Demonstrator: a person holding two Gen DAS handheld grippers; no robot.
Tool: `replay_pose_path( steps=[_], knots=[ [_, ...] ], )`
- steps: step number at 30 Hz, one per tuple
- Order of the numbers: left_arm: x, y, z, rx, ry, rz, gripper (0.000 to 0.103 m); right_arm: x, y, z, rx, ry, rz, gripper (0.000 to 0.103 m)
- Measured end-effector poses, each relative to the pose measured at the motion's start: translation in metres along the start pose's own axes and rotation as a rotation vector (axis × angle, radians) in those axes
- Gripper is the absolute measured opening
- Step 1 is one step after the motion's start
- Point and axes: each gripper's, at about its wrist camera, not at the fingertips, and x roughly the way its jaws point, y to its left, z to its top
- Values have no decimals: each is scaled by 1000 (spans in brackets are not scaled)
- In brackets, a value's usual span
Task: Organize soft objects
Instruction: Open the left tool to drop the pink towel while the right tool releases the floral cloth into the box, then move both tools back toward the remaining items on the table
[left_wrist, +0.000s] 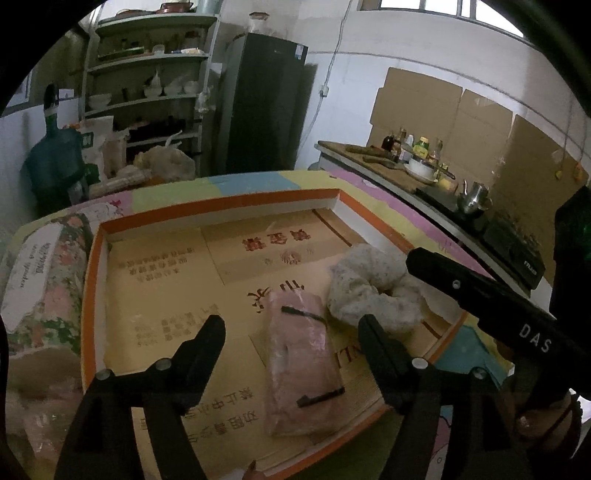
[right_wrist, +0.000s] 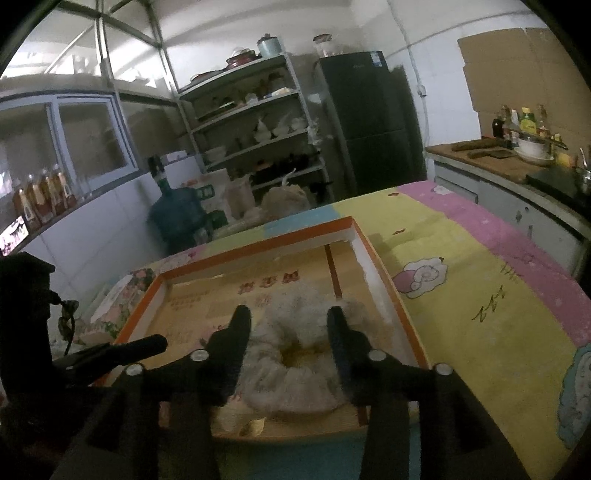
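Note:
A shallow orange-rimmed cardboard tray (left_wrist: 92, 295) lies on the tablecloth. In it rest a flat pink soft pack (left_wrist: 303, 365) and, to its right, a fluffy white ring-shaped scrunchie (left_wrist: 369, 291). My left gripper (left_wrist: 291, 328) hangs open over the pink pack, its fingers well apart and off it. My right gripper (right_wrist: 288, 315) is open too, with the scrunchie (right_wrist: 295, 354) lying in the tray (right_wrist: 388, 280) between and under its fingers; the pads do not seem to press it. One right finger (left_wrist: 480, 291) crosses the left wrist view.
A floral-printed soft pack (left_wrist: 40, 280) lies left of the tray. The pastel cartoon tablecloth (right_wrist: 480, 295) stretches to the right. Beyond stand a counter with bottles, a bowl and a kettle (left_wrist: 474, 197), a dark fridge (left_wrist: 266, 103), shelves and a water jug (left_wrist: 55, 162).

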Motion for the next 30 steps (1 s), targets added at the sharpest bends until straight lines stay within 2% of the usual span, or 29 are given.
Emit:
replay_pose_path(
  steps=[3,5,6,9,14,16,18,24,30],
  knots=[
    [-6,-1,2,7,-23,8,79,-4,1,1,2,-15,-18,55],
    [-12,-2,3,16,-35,7,90,-8,2,1,4,-23,-22,56],
    [-13,-3,4,22,-38,4,91,-11,2,1,6,-26,-23,56],
    [-21,-4,4,49,-50,25,92,-17,6,2,5,-34,-26,57],
    [-46,-5,2,91,-132,121,93,-28,16,3,-2,-53,-20,58],
    [-53,-3,1,93,-140,167,93,-33,22,3,-8,-61,-16,58],
    [-64,3,-2,74,-167,226,93,-37,30,2,-17,-66,-6,58],
    [-95,33,-8,-29,-214,286,93,-44,57,-1,-56,-63,33,58],
    [-122,48,-16,-45,-257,360,93,-44,91,-6,-95,-43,85,58]
  ],
)
